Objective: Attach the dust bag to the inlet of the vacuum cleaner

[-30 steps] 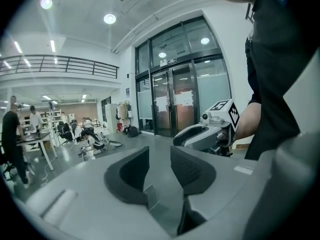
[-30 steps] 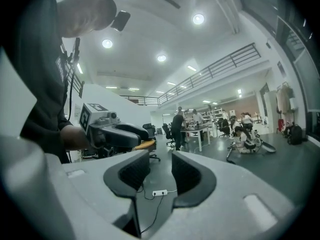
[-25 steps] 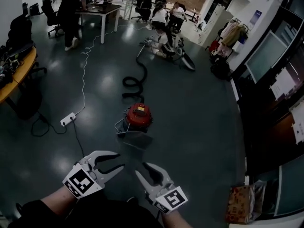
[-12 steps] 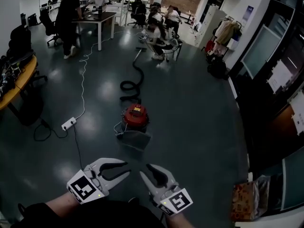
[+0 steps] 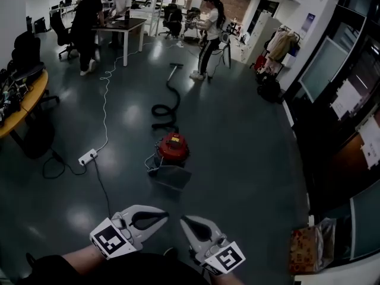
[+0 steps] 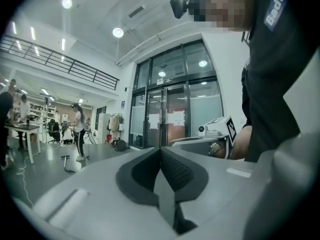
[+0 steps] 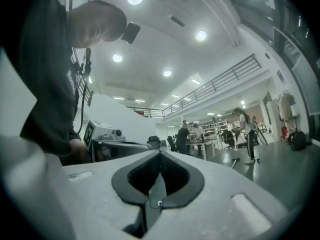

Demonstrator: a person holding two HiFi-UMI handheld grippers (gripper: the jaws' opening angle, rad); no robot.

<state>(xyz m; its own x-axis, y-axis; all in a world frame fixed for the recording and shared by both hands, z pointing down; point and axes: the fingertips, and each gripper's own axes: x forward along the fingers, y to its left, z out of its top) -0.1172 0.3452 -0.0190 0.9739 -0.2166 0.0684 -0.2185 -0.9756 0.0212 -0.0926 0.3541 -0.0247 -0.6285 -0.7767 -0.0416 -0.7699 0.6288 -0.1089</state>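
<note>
Left tongs (image 5: 167, 217), right tongs (image 5: 183, 221) newly together

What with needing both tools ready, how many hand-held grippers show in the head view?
2. The left hand-held gripper sits low, left of centre; the right hand-held gripper sits just right of it. Both are shut and empty. None seems hidden.

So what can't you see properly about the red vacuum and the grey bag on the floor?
Inlet of the round red vacuum cleaner: head view, too small and far away to find.
Whether the flat grey dust bag touches the vacuum: head view, too dark and small.
Where the black coiled hose joins it: head view, the vacuum's body is in the way.
Left and right gripper views: neither shows the vacuum or bag.
</note>
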